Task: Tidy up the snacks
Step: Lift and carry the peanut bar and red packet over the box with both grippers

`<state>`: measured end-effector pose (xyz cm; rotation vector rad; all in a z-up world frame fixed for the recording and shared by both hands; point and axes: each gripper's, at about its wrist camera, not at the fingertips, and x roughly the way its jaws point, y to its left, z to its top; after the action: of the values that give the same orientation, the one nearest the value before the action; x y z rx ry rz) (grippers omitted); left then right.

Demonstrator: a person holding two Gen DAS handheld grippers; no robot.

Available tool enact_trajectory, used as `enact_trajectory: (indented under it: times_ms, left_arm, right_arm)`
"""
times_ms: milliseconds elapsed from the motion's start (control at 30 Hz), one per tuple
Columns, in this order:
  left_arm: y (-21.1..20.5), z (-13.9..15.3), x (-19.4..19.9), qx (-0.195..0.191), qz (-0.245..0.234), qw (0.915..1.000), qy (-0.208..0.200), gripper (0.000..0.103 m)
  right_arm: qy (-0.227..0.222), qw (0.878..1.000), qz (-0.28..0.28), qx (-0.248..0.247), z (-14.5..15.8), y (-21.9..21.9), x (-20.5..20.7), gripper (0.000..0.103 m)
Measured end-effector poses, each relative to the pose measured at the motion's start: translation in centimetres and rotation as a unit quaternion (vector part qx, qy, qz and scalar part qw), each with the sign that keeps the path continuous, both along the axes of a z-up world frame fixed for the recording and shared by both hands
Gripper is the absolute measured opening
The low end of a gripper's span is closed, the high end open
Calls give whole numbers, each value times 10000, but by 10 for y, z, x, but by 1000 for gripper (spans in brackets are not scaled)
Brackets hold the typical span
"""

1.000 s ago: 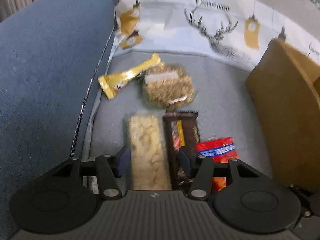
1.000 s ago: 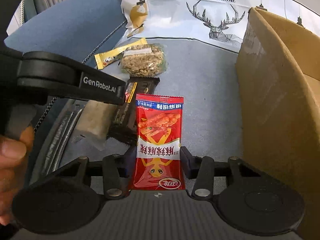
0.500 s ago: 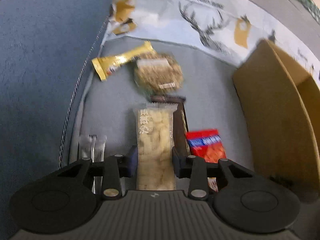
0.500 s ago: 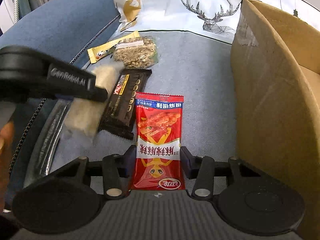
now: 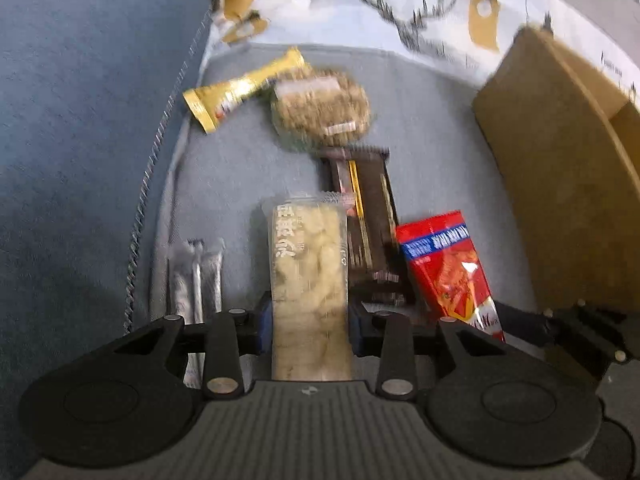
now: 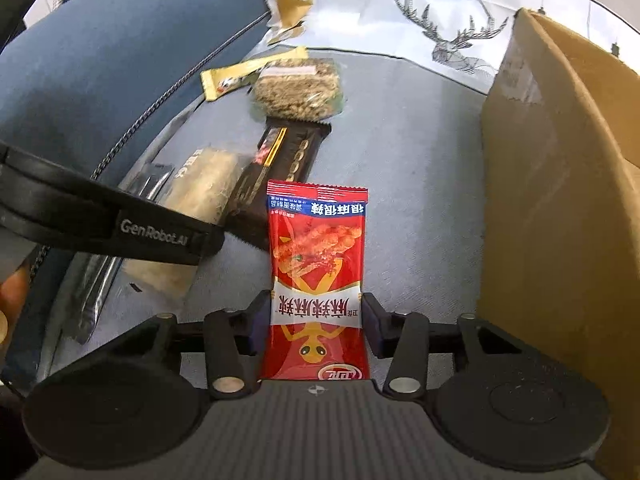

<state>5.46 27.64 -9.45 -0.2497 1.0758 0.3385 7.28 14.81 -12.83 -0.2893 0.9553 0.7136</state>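
The left gripper was clamped on a pale beige clear-wrapped snack pack, and the right gripper gripped a red foil snack packet, both over a grey-blue fabric sofa seat. A blue padded armrest rose left, a brown cardboard box stood right, and a white deer-print cloth lay far behind.
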Motion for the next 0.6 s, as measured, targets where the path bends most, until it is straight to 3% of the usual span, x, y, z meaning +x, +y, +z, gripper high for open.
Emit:
enact_trajectory:
  times_ms: [200, 433, 600]
  left_arm:
    - [-9, 34, -14, 77, 96, 9965, -830, 39]
    - [-31, 74, -35, 378, 300, 9850, -1655, 39]
    - [-42, 94, -40, 481, 355, 9801, -1894, 40]
  right_arm:
    - [-539, 9978, -2, 387, 27, -9, -12, 47]
    - [-1115, 9898, -1, 889, 65, -36, -21, 47]
    - [-1662, 9776, 134, 1283, 95, -67, -28, 47]
